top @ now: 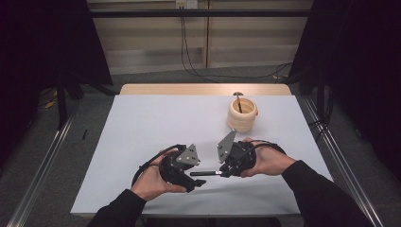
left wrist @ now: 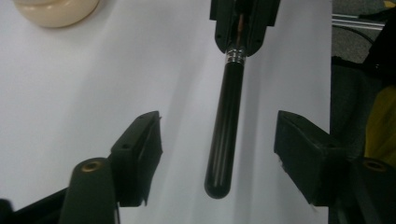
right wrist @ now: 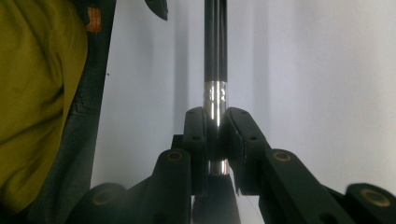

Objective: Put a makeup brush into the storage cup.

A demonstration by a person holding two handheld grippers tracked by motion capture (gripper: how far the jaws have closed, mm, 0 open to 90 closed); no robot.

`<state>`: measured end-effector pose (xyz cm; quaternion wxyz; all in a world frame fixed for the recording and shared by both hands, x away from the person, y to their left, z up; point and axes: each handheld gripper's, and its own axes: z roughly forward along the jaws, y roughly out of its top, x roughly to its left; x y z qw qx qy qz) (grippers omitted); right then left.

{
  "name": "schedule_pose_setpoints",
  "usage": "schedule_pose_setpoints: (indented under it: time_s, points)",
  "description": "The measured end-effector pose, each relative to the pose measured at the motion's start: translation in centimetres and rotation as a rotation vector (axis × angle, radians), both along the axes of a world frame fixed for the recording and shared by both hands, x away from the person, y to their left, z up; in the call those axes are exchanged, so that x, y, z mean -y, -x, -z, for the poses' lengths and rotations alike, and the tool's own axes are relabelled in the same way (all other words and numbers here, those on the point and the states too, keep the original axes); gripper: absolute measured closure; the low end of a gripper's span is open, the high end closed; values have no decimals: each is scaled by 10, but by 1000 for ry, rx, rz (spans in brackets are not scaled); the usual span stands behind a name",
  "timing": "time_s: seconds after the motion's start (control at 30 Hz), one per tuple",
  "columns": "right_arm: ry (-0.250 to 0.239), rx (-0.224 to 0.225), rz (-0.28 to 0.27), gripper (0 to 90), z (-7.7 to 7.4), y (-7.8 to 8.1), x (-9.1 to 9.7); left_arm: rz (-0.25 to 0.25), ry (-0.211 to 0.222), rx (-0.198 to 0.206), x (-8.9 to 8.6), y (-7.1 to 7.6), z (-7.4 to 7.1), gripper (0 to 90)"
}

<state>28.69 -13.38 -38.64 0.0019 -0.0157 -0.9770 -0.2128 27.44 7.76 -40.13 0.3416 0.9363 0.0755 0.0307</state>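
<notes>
On the white bench (top: 142,127), the right gripper (top: 222,173) has its fingers clenched on the silver ferrule of a black-handled brush (left wrist: 226,126), held level above the surface. The left gripper (top: 201,178) has its fingers released either side of the handle's free end, not touching it. A ribbed cream holder (top: 242,115) stands farther back.

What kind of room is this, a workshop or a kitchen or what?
Most likely a lab bench set up for recording handling work. A bare white table stands between metal frame rails and dark curtains, cables trail over the floor, and a person's hands work camera-bearing grippers, the right gripper clamping a black-handled brush.
</notes>
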Motion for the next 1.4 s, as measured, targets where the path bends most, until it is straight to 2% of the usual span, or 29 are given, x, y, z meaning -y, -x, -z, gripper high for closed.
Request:
schedule_pose_setpoints:
  time_s: [0.03,0.1,0.13,0.23,0.3,0.5,0.63,0.67,0.7,0.73,0.77,0.8,0.83,0.87,0.9,0.93,0.97,1.03,1.07,1.1,1.17,1.2,1.23,1.27,1.3,1.33,1.4]
  points:
    - [2,1,0,777,0,0,0,-4,1,3,1,0,1,382]
    - [-3,3,-3,778,0,0,-1,7,-15,-23,2,0,1,419]
    - [-4,2,1,778,1,1,-1,5,-19,-13,3,1,1,470]
    - [-2,-3,2,778,1,1,-1,40,-9,-43,4,1,2,504]
    - [-10,3,-1,777,1,1,-1,51,-9,-46,7,2,3,515]
    - [-11,0,-11,778,3,2,-3,58,-10,-49,9,-2,3,635]
    - [-22,7,-24,777,5,1,-5,71,-23,-63,12,-2,4,679]
    - [-18,-1,-16,778,4,2,-5,51,-7,-42,13,-1,6,693]
    - [-17,7,-22,777,5,2,-6,55,-18,-42,12,-1,5,707]
    - [-14,9,-21,777,5,3,-6,73,-17,-60,12,-3,4,729]
    - [-14,2,-23,778,5,3,-6,66,-15,-55,12,-3,4,749]
    - [-25,10,-32,778,5,2,-6,47,-5,-42,13,-2,6,757]
    - [-24,8,-27,778,5,3,-6,54,-3,-48,13,-2,7,759]
    - [-23,6,-26,777,5,3,-6,66,-20,-47,13,-3,7,763]
    - [-27,9,-29,777,5,2,-6,56,-19,-45,14,-3,8,764]
    - [-26,5,-29,778,5,2,-5,75,-33,-56,14,-4,7,767]
    - [-22,10,-25,778,5,3,-5,57,-22,-37,15,-3,9,768]
    - [-20,6,-22,778,5,3,-5,67,-26,-43,16,-3,9,775]
    - [-22,9,-24,777,6,3,-5,94,-45,-64,15,-4,8,778]
    - [-24,8,-33,777,6,3,-5,79,-35,-50,16,-2,10,783]
    - [-18,10,-39,776,7,3,-6,86,-37,-54,17,-2,11,787]
    - [-19,9,-40,775,7,4,-5,108,-52,-78,16,-3,9,791]
    - [-21,10,-41,773,8,4,-5,91,-51,-59,16,-2,9,791]
    - [-29,17,-45,772,8,3,-5,104,-49,-77,16,-3,10,791]
    - [-30,6,-38,772,8,4,-4,102,-47,-77,16,-3,9,792]
    - [-35,7,-34,770,9,5,-4,76,-32,-61,16,-1,11,792]
    - [-47,10,-45,768,9,3,-3,71,-30,-56,17,-1,11,793]
